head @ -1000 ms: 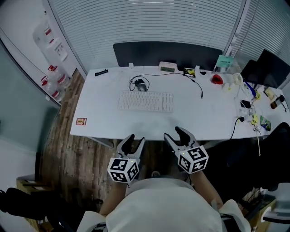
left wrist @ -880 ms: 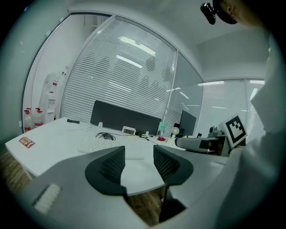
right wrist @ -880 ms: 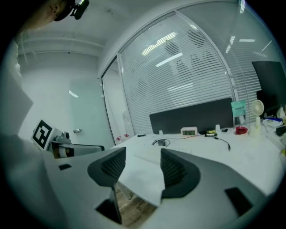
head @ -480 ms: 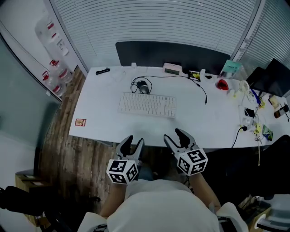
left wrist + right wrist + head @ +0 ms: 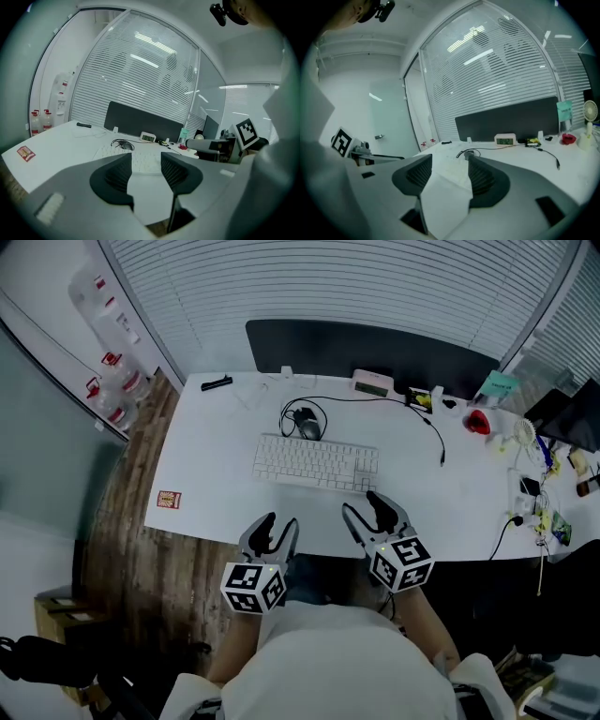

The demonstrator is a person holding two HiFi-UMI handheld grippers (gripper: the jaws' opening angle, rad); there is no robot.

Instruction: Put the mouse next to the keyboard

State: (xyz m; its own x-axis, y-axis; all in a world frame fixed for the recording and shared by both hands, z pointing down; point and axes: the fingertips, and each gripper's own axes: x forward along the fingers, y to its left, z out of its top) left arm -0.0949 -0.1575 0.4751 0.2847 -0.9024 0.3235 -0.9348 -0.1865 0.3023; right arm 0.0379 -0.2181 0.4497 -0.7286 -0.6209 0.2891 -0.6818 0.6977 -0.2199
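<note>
Fingers [image 5: 112, 176] of the left gripper [image 5: 277, 524] stand apart and empty, as do those of the right gripper [image 5: 375, 507]; both grippers hover at the near edge of the white desk [image 5: 211, 460]. Dark and small, the mouse [image 5: 308, 428] lies just behind the keyboard [image 5: 317, 463], ringed by its own cable [image 5: 361, 398]; farther back stands a small clock [image 5: 373, 382], and a black marker [image 5: 217, 383] lies near the far left corner.

One keyboard [image 5: 316, 463], one mouse [image 5: 308, 430] and one little clock [image 5: 372, 382] sit on one white table [image 5: 206, 456]. A person holds two grippers, the left gripper [image 5: 279, 523] and the right gripper [image 5: 362, 504].
</note>
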